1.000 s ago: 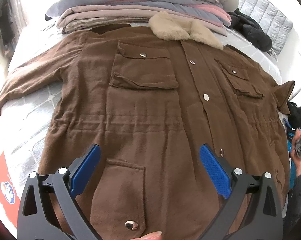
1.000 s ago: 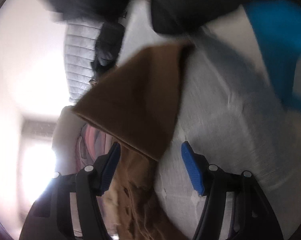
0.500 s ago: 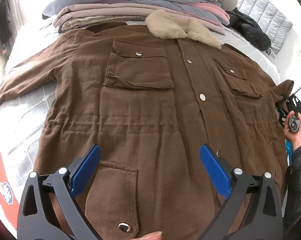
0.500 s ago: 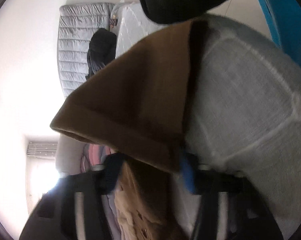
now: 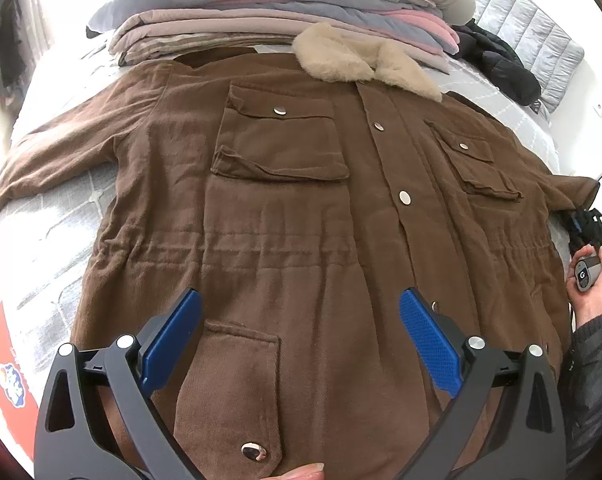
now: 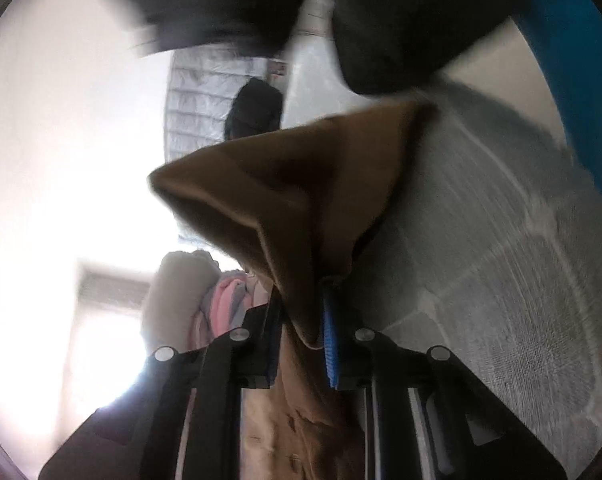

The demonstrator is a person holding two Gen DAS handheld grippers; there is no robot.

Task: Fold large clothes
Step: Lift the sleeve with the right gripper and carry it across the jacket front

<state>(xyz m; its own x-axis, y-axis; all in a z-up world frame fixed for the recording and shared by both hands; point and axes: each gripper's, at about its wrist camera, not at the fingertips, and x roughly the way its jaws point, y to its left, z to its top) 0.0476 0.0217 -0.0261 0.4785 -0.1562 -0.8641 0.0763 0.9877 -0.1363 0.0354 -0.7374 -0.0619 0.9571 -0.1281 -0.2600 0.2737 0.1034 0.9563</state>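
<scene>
On the grey quilted bed [image 5: 53,216] a red packet [image 5: 1,364] at eight o'clock carried a cartoon badge, its lettering too small to read. The brown coat [image 5: 301,216] lay flat, buttoned, filling the middle. The left claw [image 5: 297,344] hovered wide open over its hem, empty. At three o'clock the right claw [image 6: 299,344] had just closed on the sleeve cuff [image 6: 277,204], beside the mattress edge.

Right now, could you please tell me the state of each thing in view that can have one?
brown coat: spread flat, front up, snaps closed.
sleeve cuff: pinched and lifted off the bed.
right gripper: jaws just closed on the cuff.
left gripper: open, above the hem, holding nothing.
stack of clothes: folded, beyond the collar.
</scene>
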